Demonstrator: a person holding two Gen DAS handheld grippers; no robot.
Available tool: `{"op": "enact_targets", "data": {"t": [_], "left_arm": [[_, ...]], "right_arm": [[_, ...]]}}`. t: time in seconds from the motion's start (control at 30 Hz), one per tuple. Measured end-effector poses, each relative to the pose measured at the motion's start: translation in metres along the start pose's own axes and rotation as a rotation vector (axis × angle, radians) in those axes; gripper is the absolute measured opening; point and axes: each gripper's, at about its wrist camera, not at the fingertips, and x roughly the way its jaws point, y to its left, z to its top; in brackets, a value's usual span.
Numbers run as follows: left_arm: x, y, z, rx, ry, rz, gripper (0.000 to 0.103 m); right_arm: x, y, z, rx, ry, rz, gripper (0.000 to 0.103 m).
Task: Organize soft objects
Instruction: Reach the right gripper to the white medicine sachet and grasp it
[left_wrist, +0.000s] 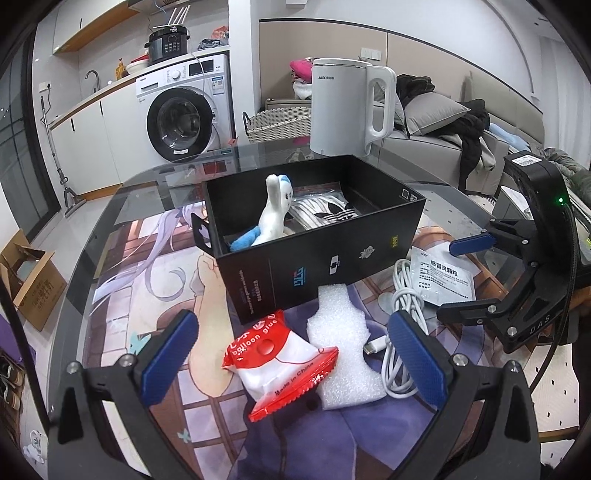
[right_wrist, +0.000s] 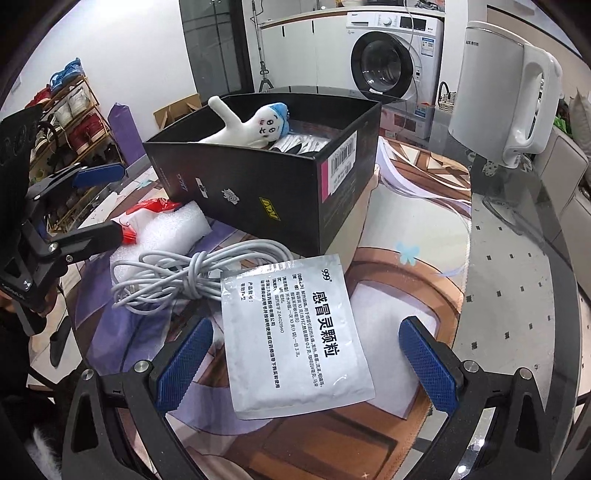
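A black box (left_wrist: 325, 254) (right_wrist: 295, 199) stands on the glass table and holds a white and blue plush toy (left_wrist: 271, 214) (right_wrist: 251, 127) and a striped bag (left_wrist: 325, 210). In front of it lie a red and white balloon glue packet (left_wrist: 284, 363) (right_wrist: 147, 210), a white foam piece (left_wrist: 341, 339) (right_wrist: 166, 229), a coiled white cable (left_wrist: 402, 325) (right_wrist: 184, 277) and a silver medicine sachet (left_wrist: 443, 277) (right_wrist: 295, 336). My left gripper (left_wrist: 295, 358) (right_wrist: 99, 201) is open around the packet and foam. Over the sachet my right gripper (right_wrist: 306, 365) (left_wrist: 469, 275) stands open.
A white electric kettle (left_wrist: 351, 107) (right_wrist: 502, 96) stands behind the box on the table (left_wrist: 110, 229) (right_wrist: 517, 295). Past the table are a washing machine (left_wrist: 184, 114), a wicker basket (left_wrist: 277, 125), a sofa with clothes (left_wrist: 461, 136), a cardboard box (left_wrist: 33, 280) and a shoe rack (right_wrist: 70, 110).
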Motion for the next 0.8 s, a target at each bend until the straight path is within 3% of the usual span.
{"op": "enact_targets", "data": {"t": [0.47,0.6,0.8], "left_arm": [[0.002,-0.001,-0.001,0.006,0.01,0.0,0.103],[0.002,-0.001,-0.001,0.006,0.011,0.001,0.103],[0.003,-0.001,-0.001,0.008,0.012,-0.002,0.103]], "right_arm": [[0.001,0.008,-0.001,-0.028,0.0,0.023,0.102],[-0.001,0.01,-0.001,-0.047,-0.005,0.017,0.089],[-0.002,0.012,-0.002,-0.069,-0.002,0.004,0.08]]}}
